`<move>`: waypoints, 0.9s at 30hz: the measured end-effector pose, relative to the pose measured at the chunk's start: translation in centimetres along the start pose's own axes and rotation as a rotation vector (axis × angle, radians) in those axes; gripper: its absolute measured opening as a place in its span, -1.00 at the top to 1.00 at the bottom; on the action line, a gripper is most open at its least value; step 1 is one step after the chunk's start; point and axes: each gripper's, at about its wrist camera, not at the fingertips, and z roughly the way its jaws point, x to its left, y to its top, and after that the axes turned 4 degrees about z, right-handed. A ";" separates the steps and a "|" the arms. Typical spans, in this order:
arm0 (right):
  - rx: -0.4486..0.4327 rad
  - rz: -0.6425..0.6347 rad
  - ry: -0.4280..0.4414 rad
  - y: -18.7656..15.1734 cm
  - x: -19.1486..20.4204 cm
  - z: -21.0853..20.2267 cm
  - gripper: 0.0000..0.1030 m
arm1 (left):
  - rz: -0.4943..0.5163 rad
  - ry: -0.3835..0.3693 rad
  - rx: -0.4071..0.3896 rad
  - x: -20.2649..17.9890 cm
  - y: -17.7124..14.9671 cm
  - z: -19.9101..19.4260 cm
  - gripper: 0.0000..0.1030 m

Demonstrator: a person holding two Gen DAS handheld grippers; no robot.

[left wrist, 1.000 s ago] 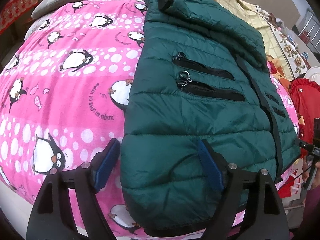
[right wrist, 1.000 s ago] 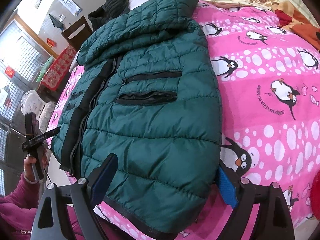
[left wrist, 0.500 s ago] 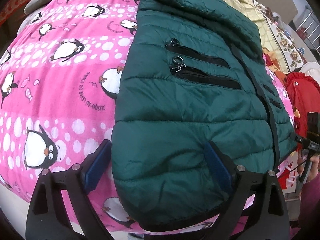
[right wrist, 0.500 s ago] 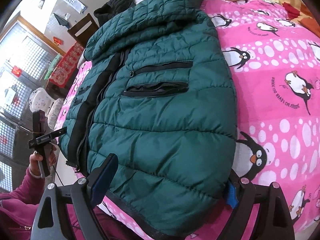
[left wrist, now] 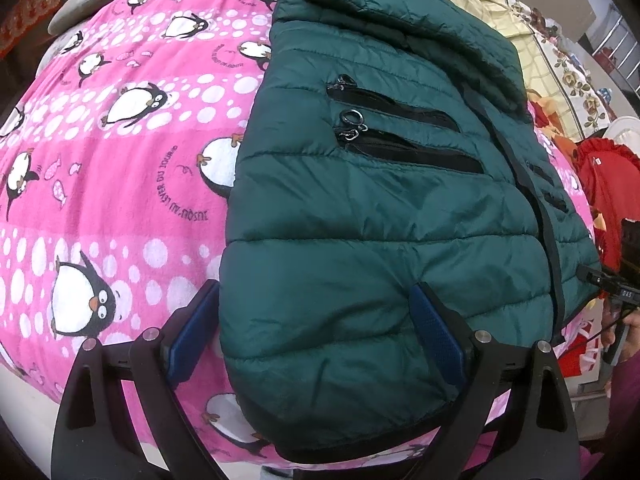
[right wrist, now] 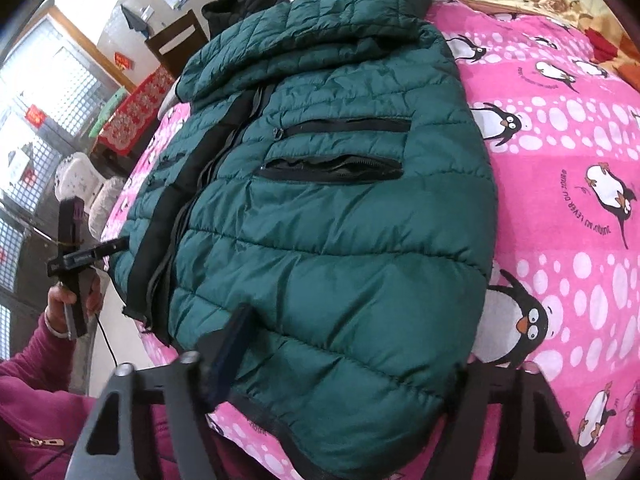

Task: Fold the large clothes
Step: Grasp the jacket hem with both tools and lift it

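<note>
Blanket [left wrist: 120,208], pink with penguins, covers bed under green jacket [left wrist: 360,240].

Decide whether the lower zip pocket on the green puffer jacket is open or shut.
Open. In the right wrist view the lower pocket on the green puffer jacket gapes, showing dark lining; the pocket above it lies closed flat.

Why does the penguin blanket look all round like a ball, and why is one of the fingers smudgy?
Left wrist view: the fisheye lens bulges the flat penguin blanket and green jacket, with dark corners. Right wrist view: same bulge; the left finger is smeared because the right gripper is closing on the jacket hem; the window is washed out bright.
</note>
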 end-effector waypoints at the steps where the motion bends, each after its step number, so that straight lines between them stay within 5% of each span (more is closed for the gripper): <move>1: 0.000 -0.002 0.009 0.0 0.1 0.0 -0.19 | 0.003 -0.001 0.002 -0.1 0.0 0.0 -0.82; 5: -0.017 -0.035 -0.015 0.0 0.5 -0.4 0.35 | 0.023 -0.020 -0.001 -0.5 -0.2 0.0 -0.63; 7: -0.035 -0.034 -0.007 0.1 0.6 -0.8 0.48 | 0.024 -0.032 -0.013 -0.6 -0.3 -0.3 -0.35; 9: -0.052 -0.040 -0.002 0.2 0.9 -1.2 0.57 | 0.025 -0.037 -0.031 -0.6 -0.3 -0.8 0.17; 12: -0.082 -0.057 0.003 0.3 1.6 -2.0 0.66 | 0.015 -0.036 -0.060 -0.6 -0.1 -1.9 0.44; 18: -0.169 -0.058 0.065 1.9 2.9 -5.3 0.69 | 0.085 -0.023 -0.146 -2.1 1.0 -4.8 0.65; 27: -0.302 -0.059 0.083 6.6 5.1 -8.8 0.70 | 0.083 -0.039 -0.294 -2.6 5.3 -9.4 0.66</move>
